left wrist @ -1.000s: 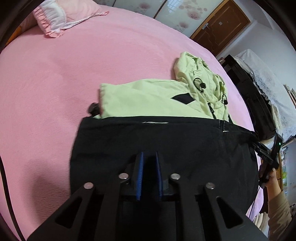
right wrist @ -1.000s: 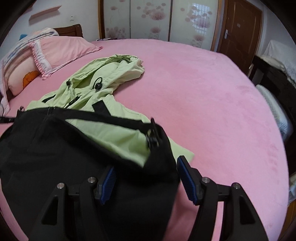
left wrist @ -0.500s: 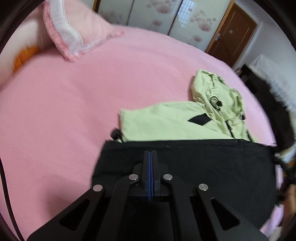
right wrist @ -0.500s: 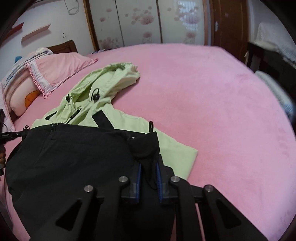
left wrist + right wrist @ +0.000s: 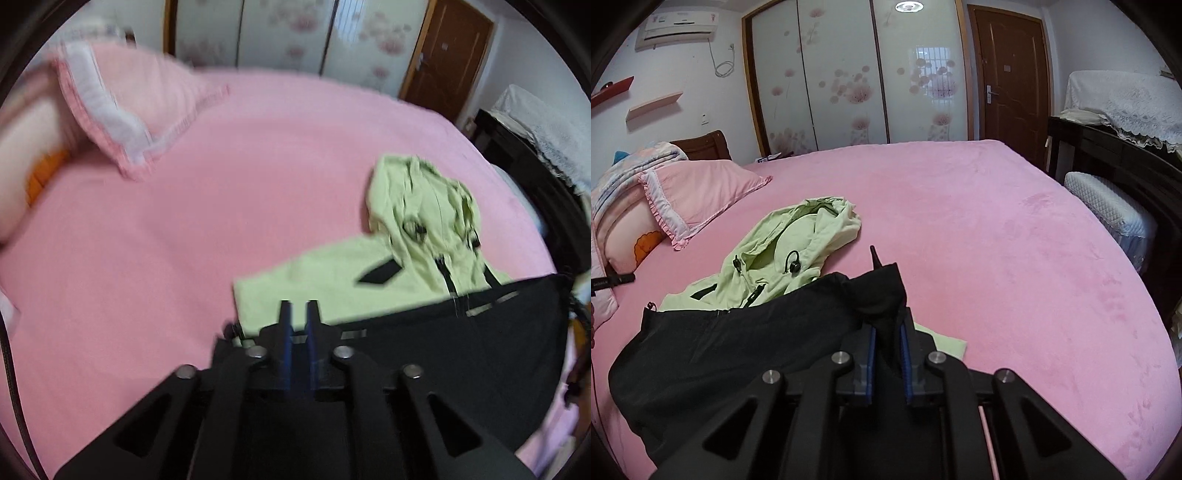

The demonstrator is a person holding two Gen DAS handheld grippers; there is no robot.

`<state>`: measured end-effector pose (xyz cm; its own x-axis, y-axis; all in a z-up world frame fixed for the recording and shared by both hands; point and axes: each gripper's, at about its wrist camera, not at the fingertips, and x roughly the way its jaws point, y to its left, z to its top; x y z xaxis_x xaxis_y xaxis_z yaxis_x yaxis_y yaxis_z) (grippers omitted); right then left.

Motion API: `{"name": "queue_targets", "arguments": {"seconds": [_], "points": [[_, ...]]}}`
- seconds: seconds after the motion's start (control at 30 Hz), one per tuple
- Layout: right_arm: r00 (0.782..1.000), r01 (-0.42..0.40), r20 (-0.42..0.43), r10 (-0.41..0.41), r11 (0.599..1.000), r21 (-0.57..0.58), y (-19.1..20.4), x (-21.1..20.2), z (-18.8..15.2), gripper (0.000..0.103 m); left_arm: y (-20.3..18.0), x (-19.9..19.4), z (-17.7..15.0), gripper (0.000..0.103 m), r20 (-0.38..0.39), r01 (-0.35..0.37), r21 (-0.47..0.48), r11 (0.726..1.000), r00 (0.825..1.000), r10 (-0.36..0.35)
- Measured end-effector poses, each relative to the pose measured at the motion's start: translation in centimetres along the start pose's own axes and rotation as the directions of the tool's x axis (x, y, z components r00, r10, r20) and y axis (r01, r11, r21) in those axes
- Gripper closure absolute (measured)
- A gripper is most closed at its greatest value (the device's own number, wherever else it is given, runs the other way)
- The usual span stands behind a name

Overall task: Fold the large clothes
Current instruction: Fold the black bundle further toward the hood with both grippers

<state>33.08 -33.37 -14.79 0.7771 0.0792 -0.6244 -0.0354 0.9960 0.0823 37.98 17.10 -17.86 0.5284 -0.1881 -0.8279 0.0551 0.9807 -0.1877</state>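
The jacket — pale green with a black lower half — lies across the near part of the pink bed, its hood crumpled toward the middle of the bed and its black hem raised off the cover along the near edge. The right gripper has its blue pads drawn close together with a bunched corner of the black fabric pinched between them; a pointed fold of cloth sticks up past the fingertips. The left gripper sits at the opposite corner of the hem, and its jaws have just been opening a little: a narrow slit shows between the pads. That view is blurred, so whether any fabric is left in the slit is hard to say — the black cloth appears to lie under and behind the fingers rather than between them. A pink pillow rests at the far left corner of the bed.
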Motion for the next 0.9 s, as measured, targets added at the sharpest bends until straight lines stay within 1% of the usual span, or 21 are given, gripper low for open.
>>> {"name": "queue_targets", "arguments": {"seconds": [0.03,0.07,0.1,0.13,0.23,0.3,0.37,0.5,0.57,0.67,0.73,0.83,0.9], "points": [[1.0,-0.003,-0.009,0.003,1.0,0.003,-0.1,0.2,0.0,0.093,0.8,0.4,-0.4,0.07,-0.022,0.019,-0.017,1.0,1.0,-0.019],[1.0,-0.004,-0.014,0.004,1.0,0.006,-0.2,0.3,-0.1,0.093,1.7,0.7,-0.8,0.061,-0.036,0.039,-0.032,0.999,0.999,-0.04],[1.0,-0.005,-0.018,0.005,1.0,0.009,-0.3,0.4,-0.2,0.093,2.4,0.9,-1.2,0.038,-0.046,0.058,-0.042,0.997,0.997,-0.06],[1.0,-0.008,-0.021,0.008,1.0,0.014,-0.4,0.5,-0.4,0.093,3.1,1.1,-1.8,0.024,-0.05,0.08,-0.05,0.996,0.995,-0.082],[1.0,-0.013,-0.028,0.013,1.0,0.022,-0.6,0.6,-0.7,0.093,4.5,1.7,-3.0,0.022,-0.062,0.114,-0.05,0.992,0.991,-0.117],[0.999,-0.014,-0.036,0.015,1.0,0.023,-0.7,0.6,-0.9,0.093,5.3,2.6,-3.6,0.02,-0.101,0.127,-0.06,0.99,0.986,-0.132],[0.999,-0.013,-0.042,0.014,1.0,0.023,-0.7,0.8,-1.1,0.093,6.0,3.8,-4.2,0.02,-0.144,0.161,-0.071,0.984,0.975,-0.17],[0.999,-0.01,-0.046,0.011,1.0,0.022,-0.7,0.8,-1.2,0.093,6.2,4.5,-5.0,0.02,-0.146,0.21,-0.043,0.977,0.966,-0.214],[0.999,-0.007,-0.052,0.009,1.0,0.026,-0.7,1.0,-1.4,0.093,6.5,5.1,-5.3,0.02,-0.16,0.233,-0.052,0.971,0.958,-0.238],[0.998,-0.003,-0.065,0.005,1.0,0.03,-0.8,1.3,-1.8,0.093,7.1,5.6,-5.6,0.021,-0.159,0.242,-0.075,0.967,0.955,-0.251],[0.998,-0.002,-0.068,0.004,0.999,0.036,-0.8,1.3,-2.0,0.093,7.6,6.0,-5.6,0.026,-0.161,0.222,-0.095,0.97,0.959,-0.235],[0.998,0.0,-0.069,0.002,0.999,0.039,-0.9,1.3,-2.2,0.093,8.1,6.5,-5.4,0.026,-0.168,0.133,-0.087,0.987,0.975,-0.146],[0.997,0.001,-0.071,0.002,0.999,0.037,-1.0,1.4,-2.2,0.093,8.3,6.4,-5.3,0.026,-0.16,0.141,-0.078,0.987,0.975,-0.152]]}}
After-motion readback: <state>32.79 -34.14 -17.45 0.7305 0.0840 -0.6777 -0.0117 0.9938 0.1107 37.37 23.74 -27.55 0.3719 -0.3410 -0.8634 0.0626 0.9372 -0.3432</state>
